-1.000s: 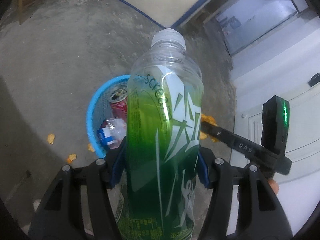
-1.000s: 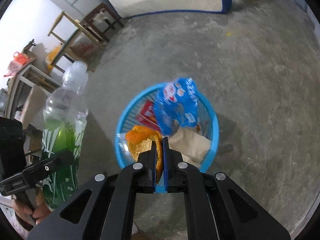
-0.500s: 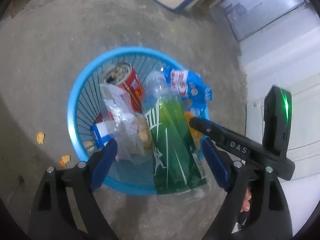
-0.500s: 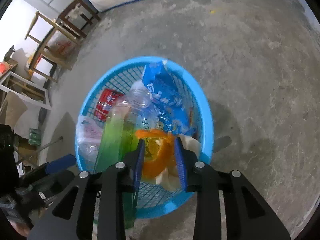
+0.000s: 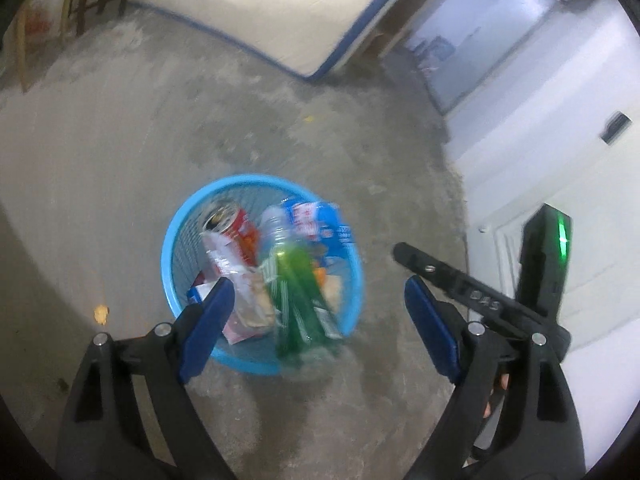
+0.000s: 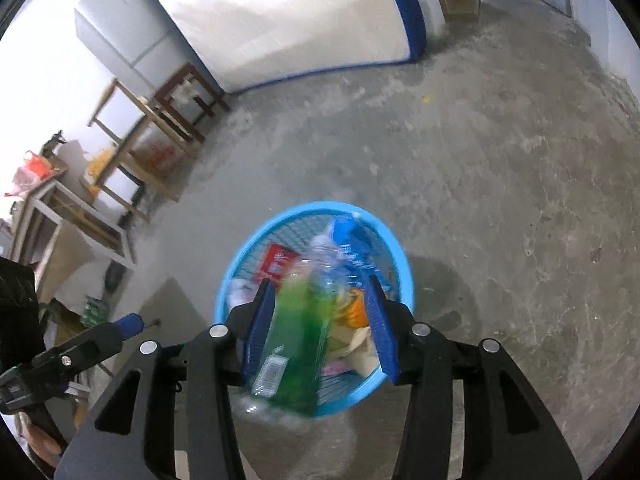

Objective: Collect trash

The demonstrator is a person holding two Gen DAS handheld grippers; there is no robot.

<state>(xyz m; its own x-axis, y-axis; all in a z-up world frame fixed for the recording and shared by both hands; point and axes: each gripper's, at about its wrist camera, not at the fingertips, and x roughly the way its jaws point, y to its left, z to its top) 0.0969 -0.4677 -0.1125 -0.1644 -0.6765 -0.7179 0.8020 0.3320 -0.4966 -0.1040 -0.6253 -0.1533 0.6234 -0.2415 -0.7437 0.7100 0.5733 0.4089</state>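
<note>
A blue mesh basket (image 5: 170, 240) stands on the concrete floor. In it lie a green drink bottle (image 5: 296, 280), a red can (image 5: 236, 222), a blue wrapper (image 5: 320, 220) and a clear plastic wrapper (image 5: 236, 280). My left gripper (image 5: 316, 286) hangs above the basket, open and holding nothing. In the right wrist view the basket (image 6: 396, 248) holds the same bottle (image 6: 300, 332) and an orange peel (image 6: 356, 312). My right gripper (image 6: 320, 286) hovers over them with its jaws opening and its pads touching nothing. The bottle's base sticks out over the near rim.
Wooden stools and tables (image 6: 160, 120) stand at the left by a grey fridge (image 6: 120, 32). A white wall with a blue base (image 6: 320, 20) runs behind. An orange scrap (image 5: 101, 314) lies on the floor left of the basket. A white door (image 5: 560, 160) is at the right.
My left gripper let go of the green bottle, which now lies in the basket. My right gripper let go of the orange peel and spread. Both grippers have drawn back from the basket.
</note>
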